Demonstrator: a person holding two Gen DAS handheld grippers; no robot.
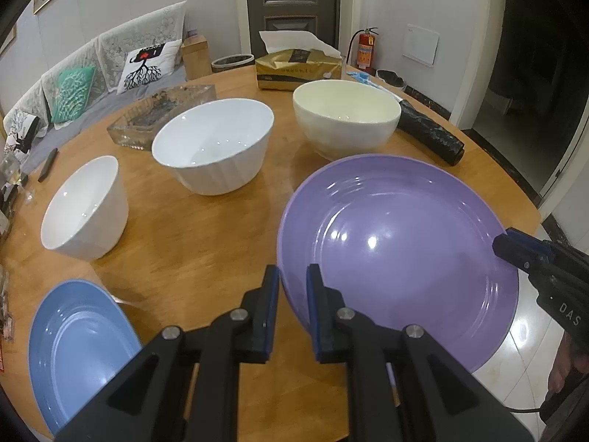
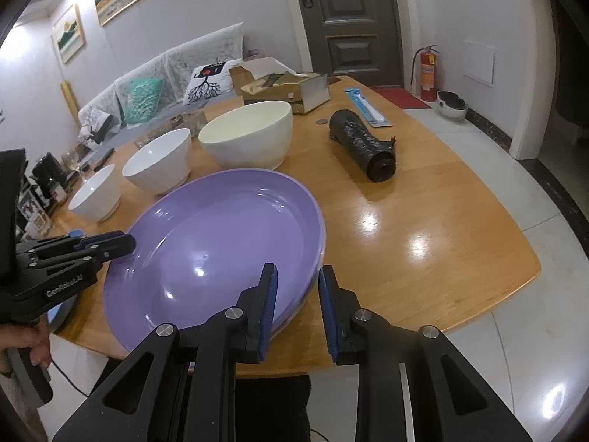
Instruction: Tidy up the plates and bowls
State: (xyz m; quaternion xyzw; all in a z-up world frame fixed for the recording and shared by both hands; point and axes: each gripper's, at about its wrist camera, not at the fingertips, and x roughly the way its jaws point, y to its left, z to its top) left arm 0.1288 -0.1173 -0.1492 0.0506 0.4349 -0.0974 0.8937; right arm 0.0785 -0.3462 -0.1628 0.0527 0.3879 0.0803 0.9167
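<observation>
On the wooden desk (image 1: 206, 228), through my left wrist camera, nothing is stacked yet: three bowls stand apart in an arc, a small white bowl (image 1: 86, 210) at ten o'clock, a fluted white bowl (image 1: 215, 147) at eleven and a cream bowl (image 1: 346, 118) at one, while a blue plate (image 1: 79, 350) lies alone at eight. The purple plate (image 1: 401, 250) fills the three o'clock side, and my left tongs (image 1: 293, 281) straddle its near rim at a narrow gap, one finger outside, one over the plate; whether the pads truly pinch it I cannot tell. From the right wrist camera, the purple plate (image 2: 217, 254) sits toward nine o'clock, and there seems to be a second rim beneath it, so perhaps two plates are already nested. My right tongs (image 2: 297, 281) stand moderately open around its rim at five o'clock, not clamped. I judge most sorting remains: bowls unnested, blue plate separate.
</observation>
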